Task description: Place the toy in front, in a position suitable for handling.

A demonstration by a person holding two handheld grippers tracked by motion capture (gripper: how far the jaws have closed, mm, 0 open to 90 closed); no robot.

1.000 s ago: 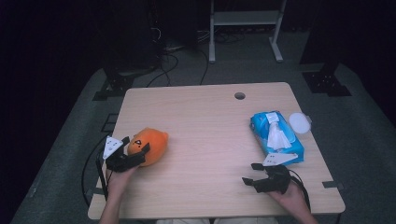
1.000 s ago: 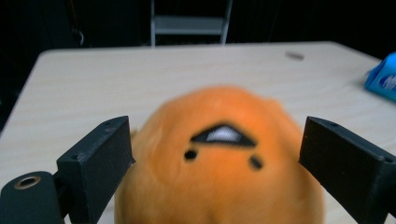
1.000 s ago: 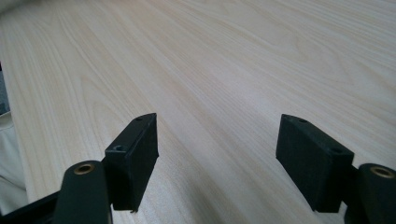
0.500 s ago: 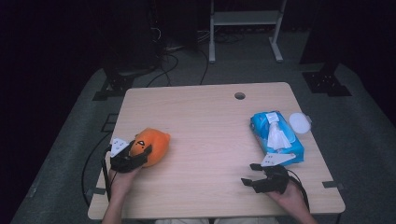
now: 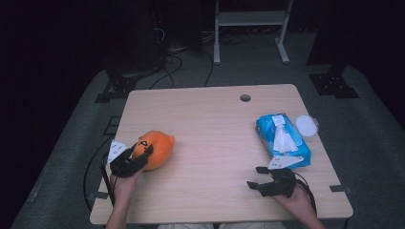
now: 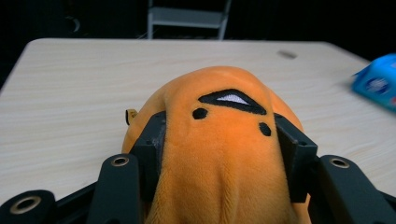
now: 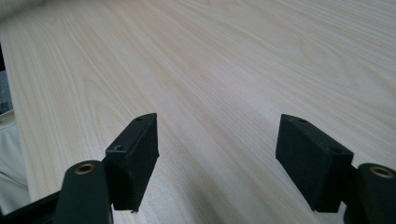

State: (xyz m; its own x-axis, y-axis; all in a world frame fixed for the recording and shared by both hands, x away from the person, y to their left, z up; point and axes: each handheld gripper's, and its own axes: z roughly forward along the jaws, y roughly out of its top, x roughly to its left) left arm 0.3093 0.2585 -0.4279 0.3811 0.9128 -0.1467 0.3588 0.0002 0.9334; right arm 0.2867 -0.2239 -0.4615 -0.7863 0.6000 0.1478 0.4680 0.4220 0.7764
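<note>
From the high view I see my left gripper (image 5: pixel 138 157) at the near left part of the wooden table (image 5: pixel 210 119), its jaws just closing in on the orange plush toy (image 5: pixel 155 148), which sits on the tabletop close to the left edge; the plush is between the jaws and they press on its sides. My right gripper (image 5: pixel 258 177) rests near the front right, jaws spread with nothing between them, and just beyond it lies a blue pack of wet wipes (image 5: pixel 282 139) with a white round lid (image 5: pixel 306 126) beside it at the right edge. A small round hole (image 5: pixel 245 98) sits in the far part of the table, well away from both hands. In the left gripper view the plush toy (image 6: pixel 224 154) bulges up between the two black pads (image 6: pixel 292 154), squeezed in on both flanks, its stitched face turned toward me; the blue pack (image 6: pixel 378 86) shows blurred at the far right and bare wood lies ahead. In the right gripper view the jaws stand wide apart over plain table (image 7: pixel 224 70), with nothing in their path
</note>
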